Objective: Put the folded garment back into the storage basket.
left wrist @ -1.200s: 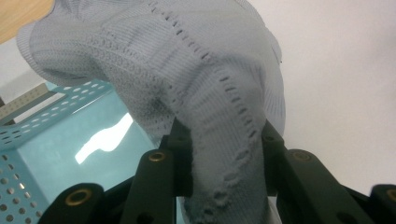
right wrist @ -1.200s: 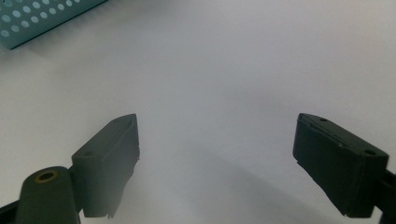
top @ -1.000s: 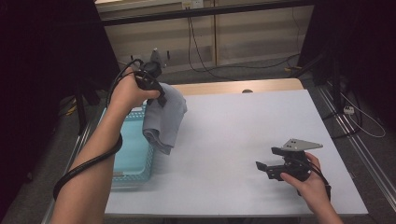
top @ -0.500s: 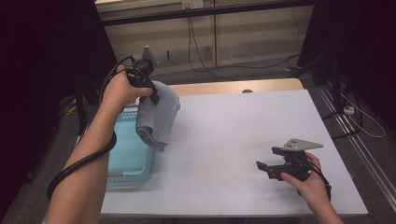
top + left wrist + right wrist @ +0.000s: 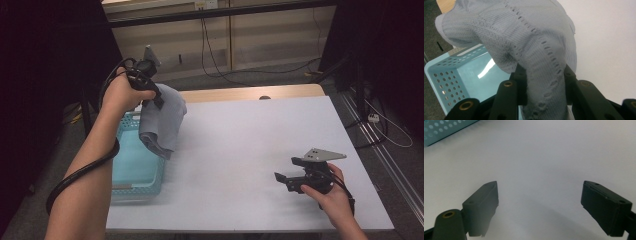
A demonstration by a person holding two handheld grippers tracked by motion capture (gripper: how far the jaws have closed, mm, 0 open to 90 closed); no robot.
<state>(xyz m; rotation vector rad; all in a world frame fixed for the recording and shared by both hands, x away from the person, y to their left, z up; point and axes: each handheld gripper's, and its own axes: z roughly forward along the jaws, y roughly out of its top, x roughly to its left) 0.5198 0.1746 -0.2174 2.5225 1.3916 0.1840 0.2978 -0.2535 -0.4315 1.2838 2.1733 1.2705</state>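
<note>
A grey knitted garment (image 5: 162, 122) hangs bunched from my left gripper (image 5: 156, 102), which is raised over the near-right rim of a light blue perforated basket (image 5: 131, 165). In the left gripper view the knit (image 5: 536, 50) is pinched between both black jaws, with the basket (image 5: 451, 75) below and to the left. My right gripper (image 5: 282, 181) rests low over the white table (image 5: 250, 140) at the front right. Its jaws stand wide apart in the right gripper view (image 5: 540, 202), with nothing between them.
The basket's corner (image 5: 441, 130) shows at the top left of the right gripper view. A wooden strip (image 5: 250, 93) runs along the table's far edge. Cables (image 5: 260, 72) lie on the floor beyond, and dark frames stand at both sides.
My left hand has carried the hanging garment a little to the left and slightly up, over the basket's edge. The right hand has kept still.
</note>
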